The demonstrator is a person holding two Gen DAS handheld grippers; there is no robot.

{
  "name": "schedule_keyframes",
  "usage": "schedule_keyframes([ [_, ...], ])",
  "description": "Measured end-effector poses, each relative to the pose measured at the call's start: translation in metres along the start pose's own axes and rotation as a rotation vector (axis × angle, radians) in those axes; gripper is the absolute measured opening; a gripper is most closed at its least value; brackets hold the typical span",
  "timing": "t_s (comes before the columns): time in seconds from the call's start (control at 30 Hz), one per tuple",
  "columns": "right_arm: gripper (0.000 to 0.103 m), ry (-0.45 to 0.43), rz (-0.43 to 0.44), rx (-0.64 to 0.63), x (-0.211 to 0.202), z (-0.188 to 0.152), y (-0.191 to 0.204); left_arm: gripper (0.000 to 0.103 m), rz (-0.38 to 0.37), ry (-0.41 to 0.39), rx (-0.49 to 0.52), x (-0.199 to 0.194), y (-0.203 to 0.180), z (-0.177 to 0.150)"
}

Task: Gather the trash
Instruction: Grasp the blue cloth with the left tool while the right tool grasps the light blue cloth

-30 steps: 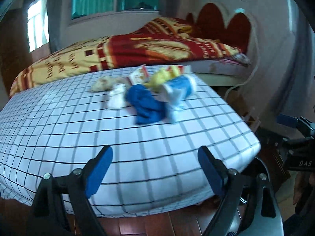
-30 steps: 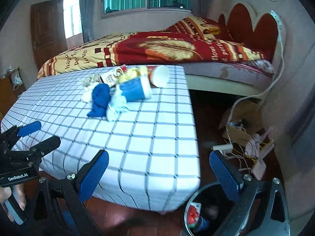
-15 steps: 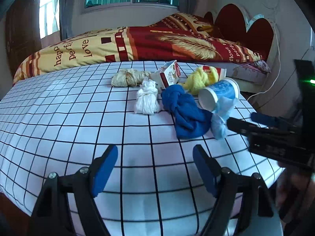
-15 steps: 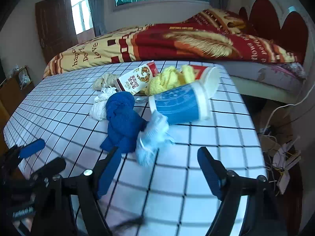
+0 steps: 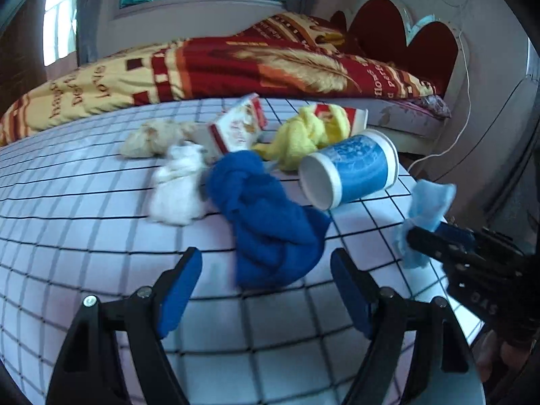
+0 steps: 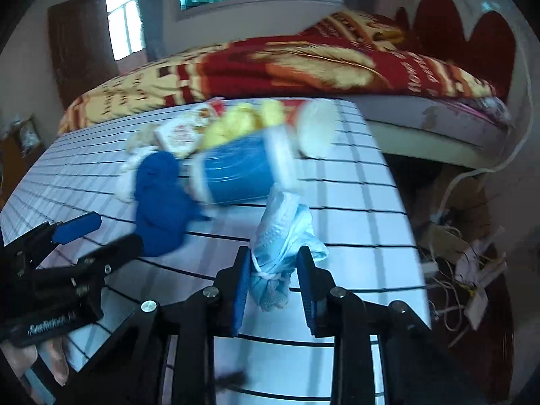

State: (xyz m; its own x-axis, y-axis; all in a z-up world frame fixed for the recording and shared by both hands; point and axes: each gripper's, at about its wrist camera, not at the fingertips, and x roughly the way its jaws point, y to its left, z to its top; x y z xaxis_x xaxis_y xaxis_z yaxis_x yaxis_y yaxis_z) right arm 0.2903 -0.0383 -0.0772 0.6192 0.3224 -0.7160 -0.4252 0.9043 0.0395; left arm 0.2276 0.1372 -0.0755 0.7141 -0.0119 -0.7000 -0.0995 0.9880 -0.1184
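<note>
Checked tablecloth (image 6: 354, 209) fills mid-frame; right gripper (image 6: 274, 278), jaws just closing, pinches the light, squashy blue wad (image 6: 281, 253) at its knot; left gripper (image 5: 266, 290) gapes.

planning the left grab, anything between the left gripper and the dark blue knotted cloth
Nothing visible does. The left gripper is open, and the dark blue knotted cloth lies just ahead of its fingertips on the checked tablecloth, only bare cloth between. The blue paper cup lies off to the side.

Bare checkered cloth (image 5: 84, 236) lies open left of the blue rag (image 5: 270, 226).
</note>
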Motion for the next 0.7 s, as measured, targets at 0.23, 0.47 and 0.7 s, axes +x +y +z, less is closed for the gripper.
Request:
schedule_keyframes([
  [0.23, 0.030, -0.009, -0.027, 0.041, 0.003, 0.004, -0.038, 0.079, 0.008, 0.052, -0.014, 0.029, -0.011, 0.015],
  [0.47, 0.030, -0.022, -0.017, 0.060, 0.001, 0.001, -0.045, 0.011, 0.002, 0.051, -0.021, 0.022, -0.002, 0.015],
  [0.7, 0.030, -0.031, -0.013, 0.054, -0.014, -0.004, -0.039, 0.011, 0.003, -0.020, -0.037, -0.017, 0.010, 0.002],
])
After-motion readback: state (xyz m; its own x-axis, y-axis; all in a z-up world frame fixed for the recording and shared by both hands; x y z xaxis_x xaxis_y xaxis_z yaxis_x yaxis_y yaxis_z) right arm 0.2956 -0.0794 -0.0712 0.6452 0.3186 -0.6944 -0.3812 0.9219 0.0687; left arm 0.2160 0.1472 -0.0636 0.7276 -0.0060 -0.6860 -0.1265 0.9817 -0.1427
